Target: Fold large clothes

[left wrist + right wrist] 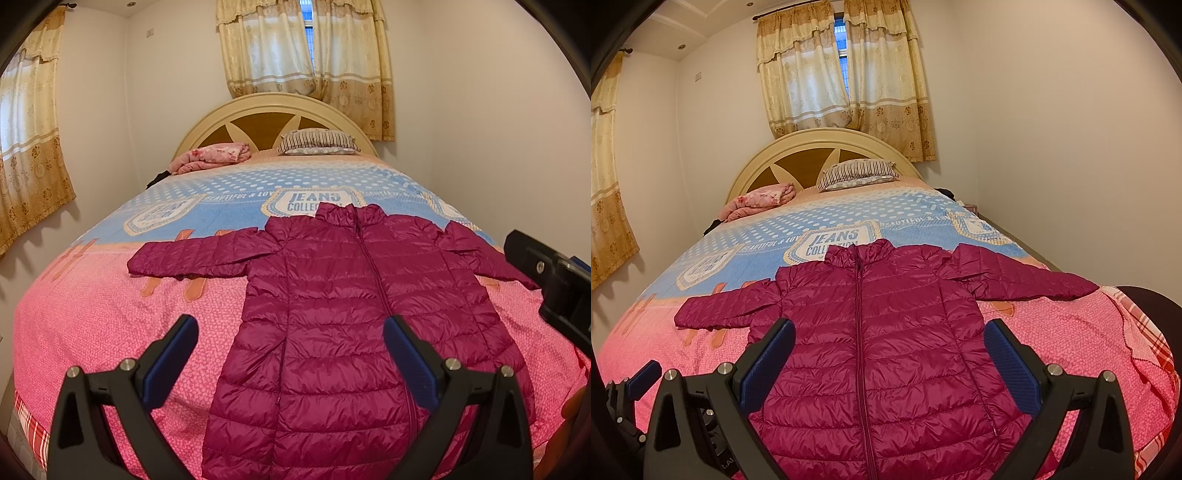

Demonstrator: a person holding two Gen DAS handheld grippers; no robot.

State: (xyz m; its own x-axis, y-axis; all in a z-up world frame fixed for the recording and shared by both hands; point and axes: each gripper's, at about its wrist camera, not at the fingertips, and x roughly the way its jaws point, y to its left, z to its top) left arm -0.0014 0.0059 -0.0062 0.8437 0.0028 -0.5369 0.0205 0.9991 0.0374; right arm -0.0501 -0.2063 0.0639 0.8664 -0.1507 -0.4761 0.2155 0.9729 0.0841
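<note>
Small bedroom, plain pale walls. Bed point(92, 295) covered by a spread, pink at the foot, blue with white dots toward the headboard point(273, 110). Magenta puffer jacket point(332, 295) laid flat, zipped, collar toward the headboard, hem at the foot edge, both sleeves stretched sideways. Striped pillow point(317, 142) and bundled pink blanket point(214, 157) at the head end. Yellow curtains point(306, 48) above the headboard and on the left wall. Left gripper point(291, 354) and right gripper point(890, 354) both spread wide above the hem, holding nothing.
</note>
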